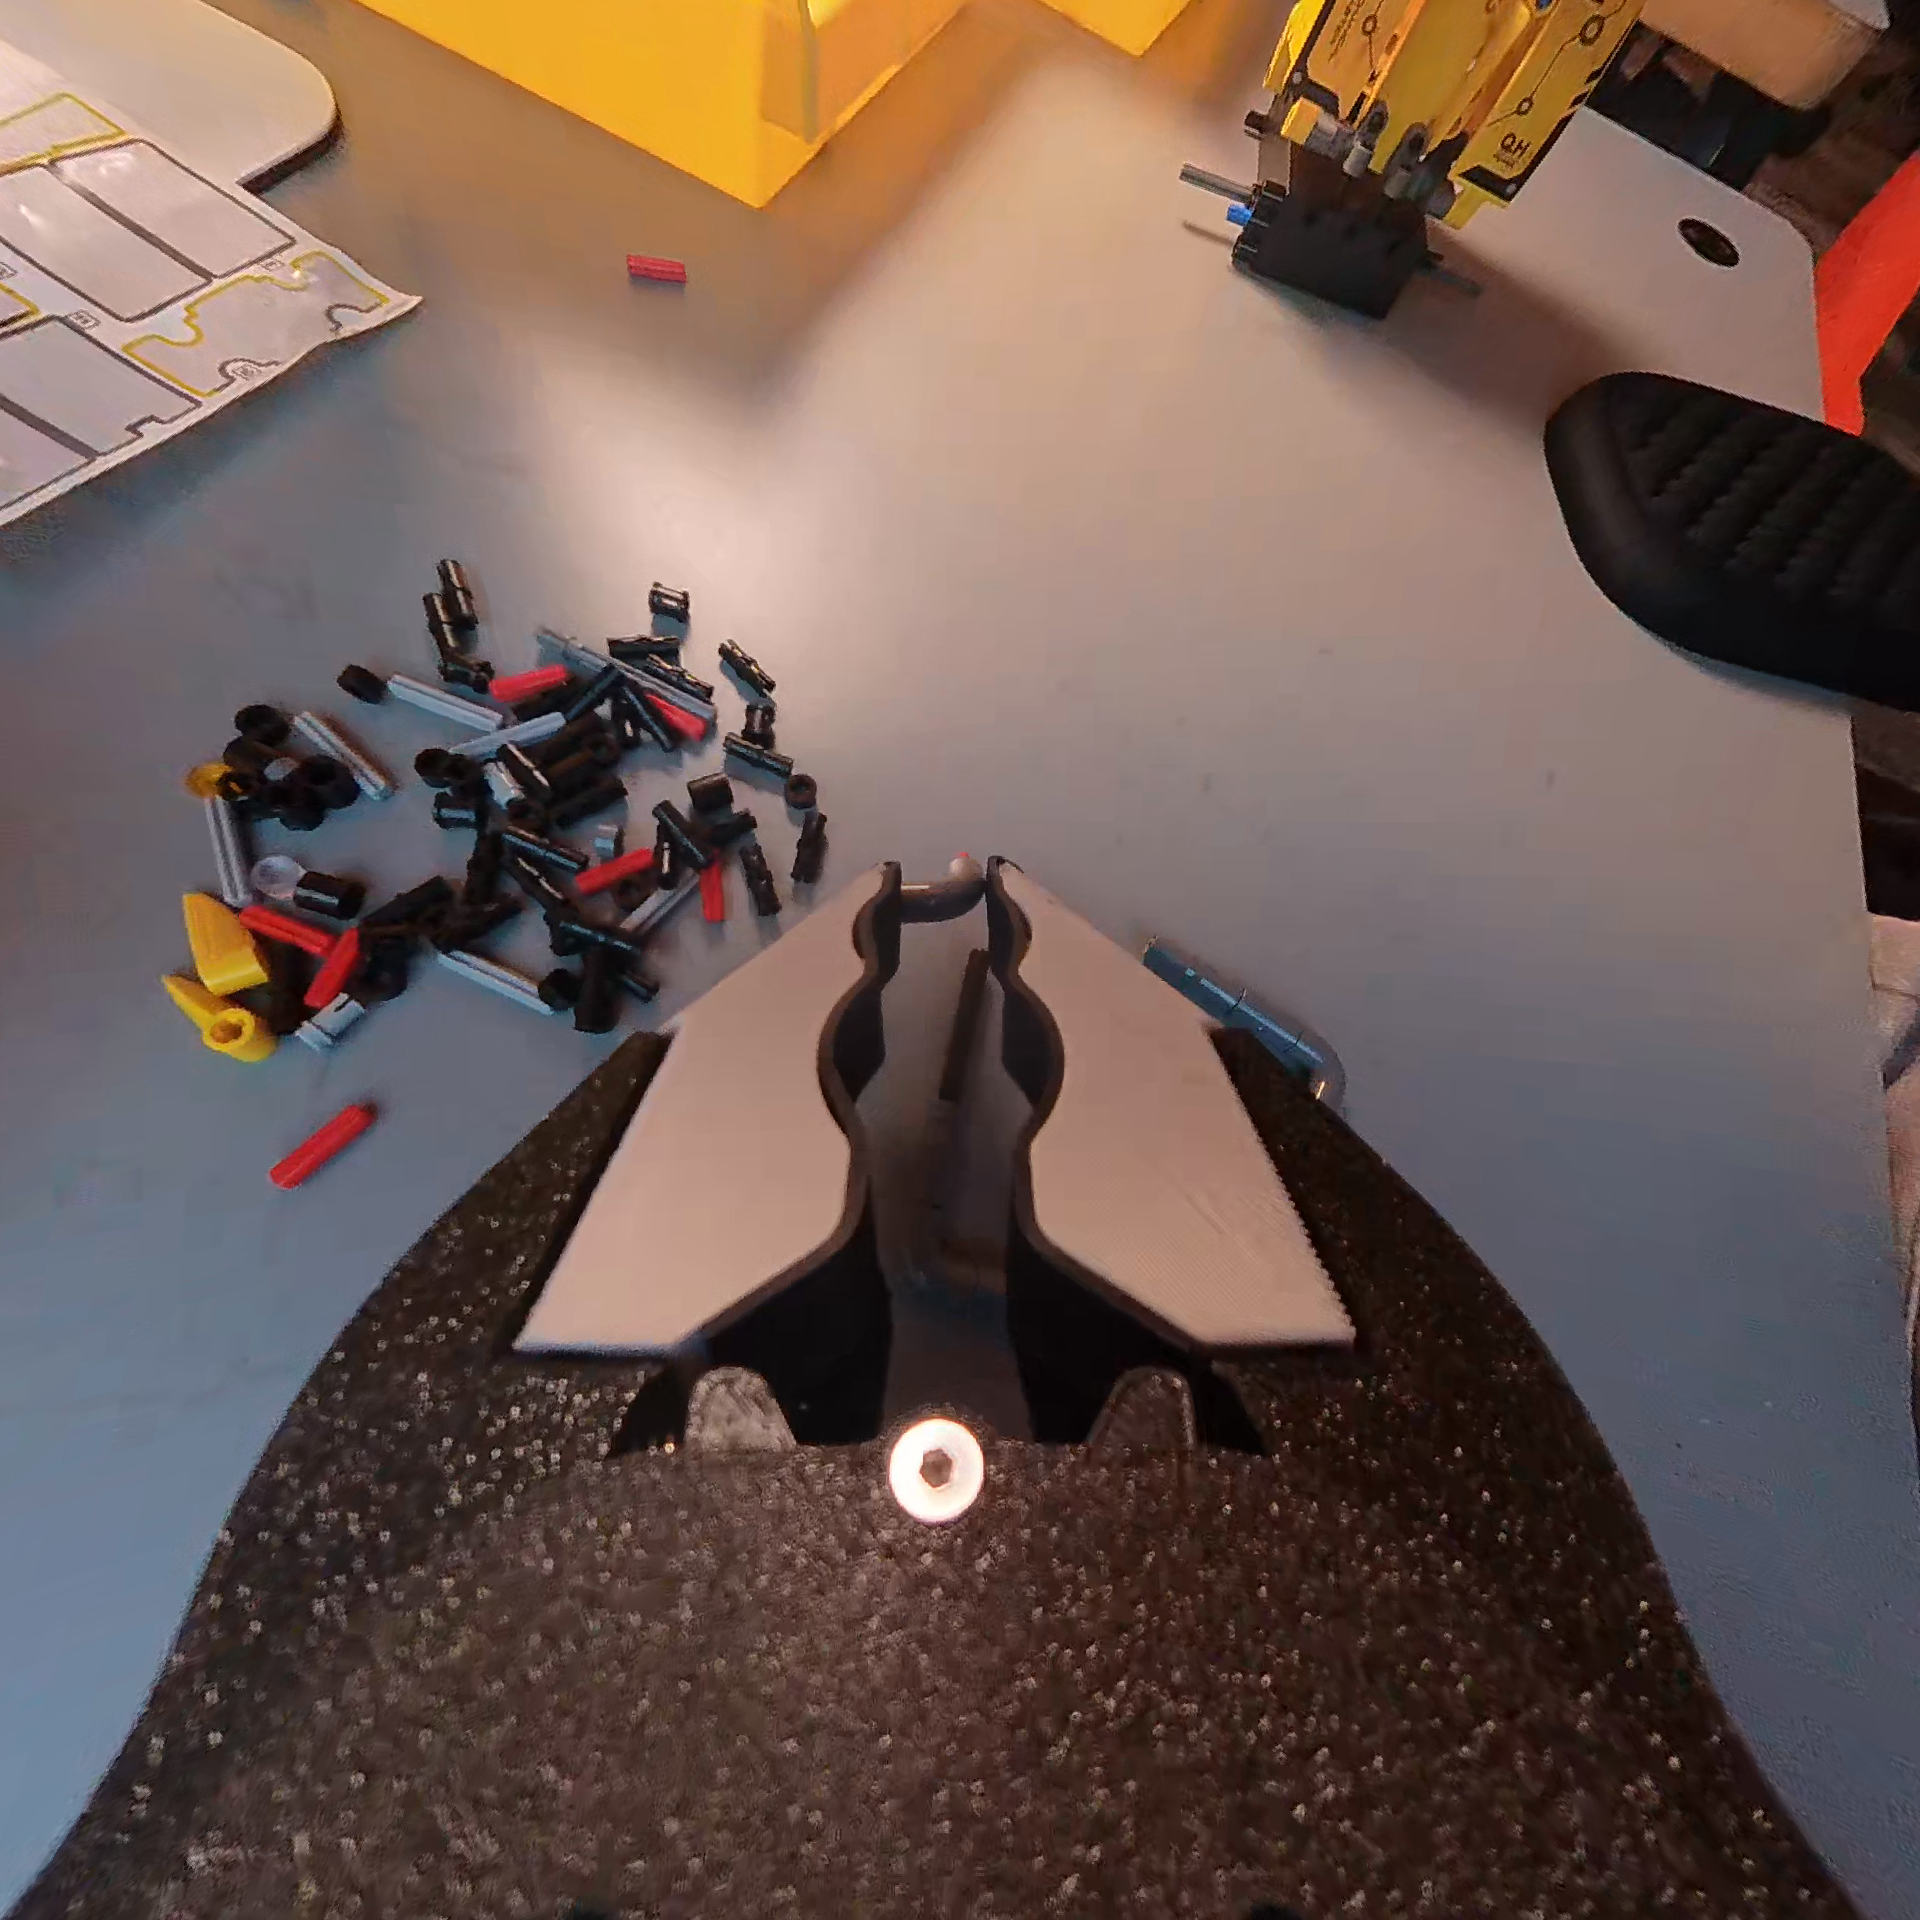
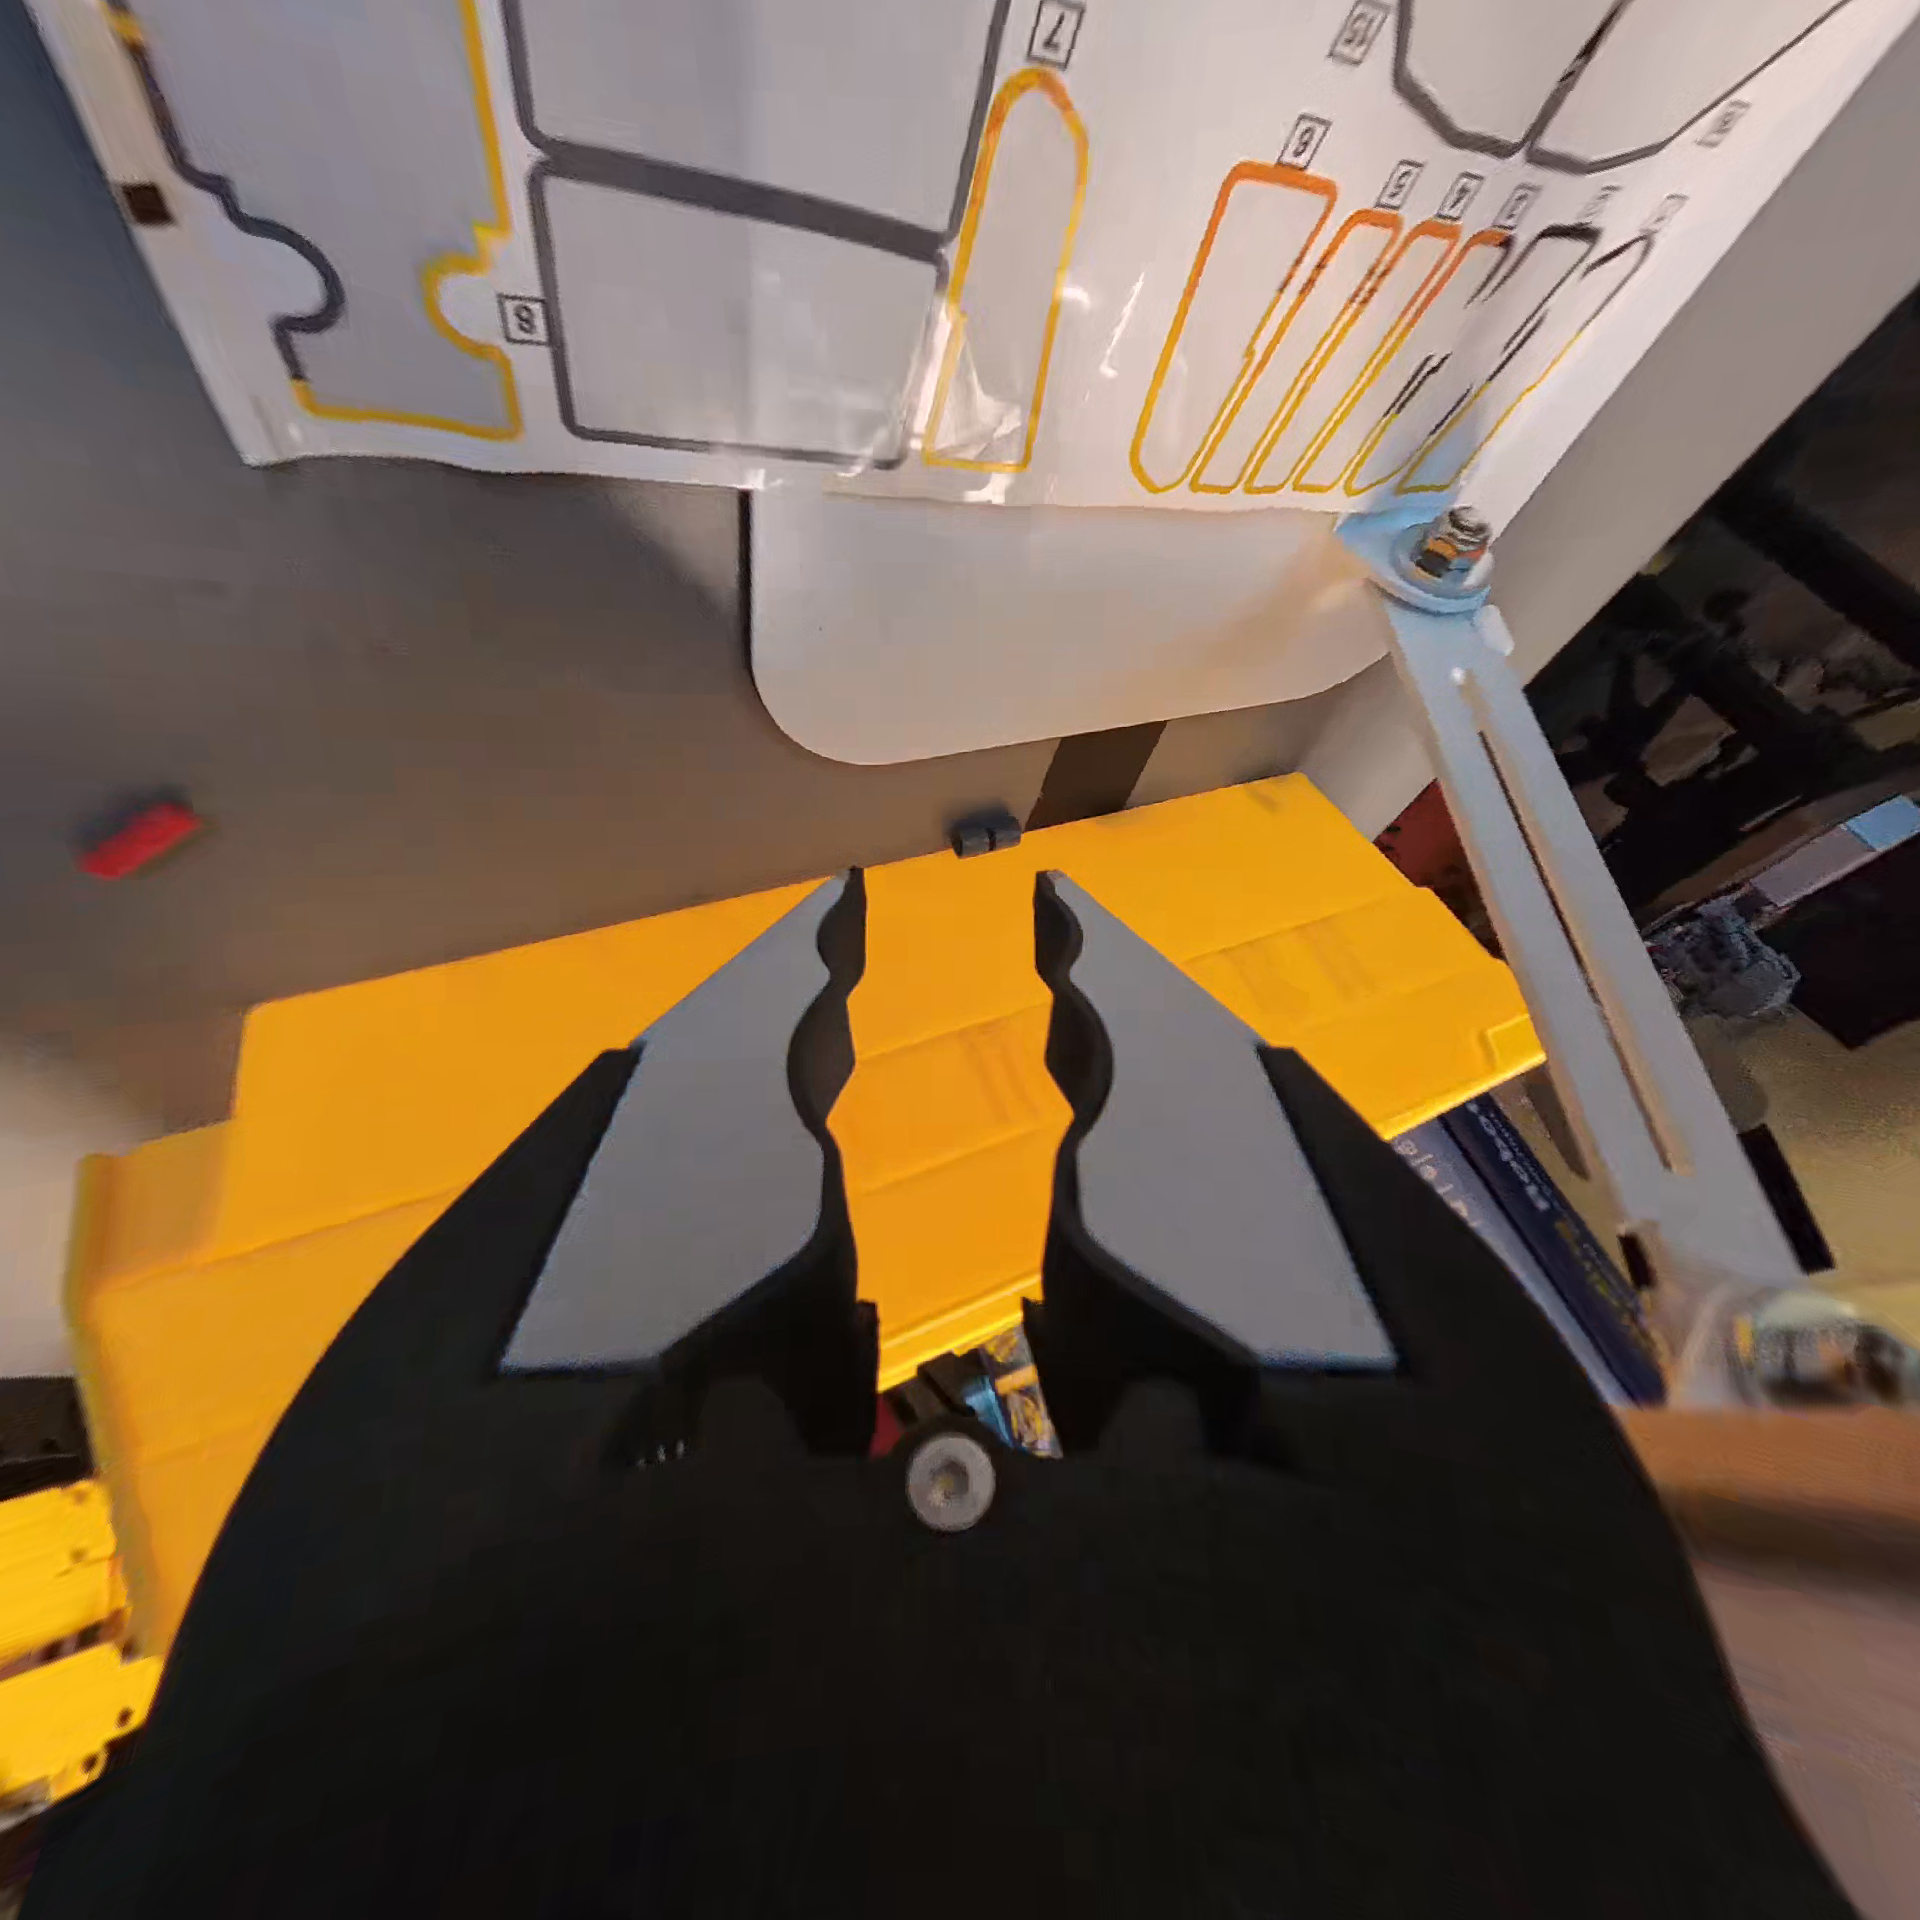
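Between left hand-held gripper tips | small dark-grey curved piece | pinched

Each gripper has a black, speckled body. The left gripper and right gripper carry grey jaws with wavy black inner edges. A silver hex screw sits behind them.

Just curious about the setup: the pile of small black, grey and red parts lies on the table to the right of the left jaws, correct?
Not quite. In the left wrist view the pile of small parts lies on the table to the left of the left gripper.
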Motion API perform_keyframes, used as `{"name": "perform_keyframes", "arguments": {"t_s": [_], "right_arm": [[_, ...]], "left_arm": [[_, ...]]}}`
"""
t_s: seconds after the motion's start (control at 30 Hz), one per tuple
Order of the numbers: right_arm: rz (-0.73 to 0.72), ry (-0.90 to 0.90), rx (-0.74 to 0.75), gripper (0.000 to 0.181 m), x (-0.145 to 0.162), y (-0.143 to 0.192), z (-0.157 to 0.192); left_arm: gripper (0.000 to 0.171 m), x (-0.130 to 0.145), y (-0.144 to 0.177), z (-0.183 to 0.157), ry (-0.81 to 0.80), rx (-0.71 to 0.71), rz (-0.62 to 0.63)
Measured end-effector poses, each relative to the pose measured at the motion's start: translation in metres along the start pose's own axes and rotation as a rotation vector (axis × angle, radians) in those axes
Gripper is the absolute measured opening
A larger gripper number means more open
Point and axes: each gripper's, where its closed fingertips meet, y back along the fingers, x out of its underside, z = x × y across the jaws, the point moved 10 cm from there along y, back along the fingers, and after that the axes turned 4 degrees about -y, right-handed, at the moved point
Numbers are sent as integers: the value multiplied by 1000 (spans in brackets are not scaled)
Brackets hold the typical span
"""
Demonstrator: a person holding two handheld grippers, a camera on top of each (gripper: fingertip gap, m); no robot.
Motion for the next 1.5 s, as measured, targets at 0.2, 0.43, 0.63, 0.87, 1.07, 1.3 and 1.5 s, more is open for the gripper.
{"name": "perform_keyframes", "arguments": {"t_s": [0.2,0.43,0.63,0.87,1.07,1.3,1.5], "right_arm": [[194,79,-67,53,-12,-32,-7],[269,21,-92,51,-18,-43,-10],[340,-67,-152,51,-22,-47,-17],[372,-42,-40,12,-29,-57,-18],[457,-11,-78,18,-35,-64,-23],[449,23,-79,14,-30,-67,-25],[425,90,-47,14,-28,-61,-16]], "left_arm": [[15,0,-1,0,-3,10,3],[15,0,-2,-2,-1,30,7],[15,2,-5,-3,2,41,18],[15,2,-6,-3,6,58,20],[15,3,-6,-1,18,63,26],[15,4,-7,-1,26,78,26],[15,4,-8,-1,22,80,29]]}}
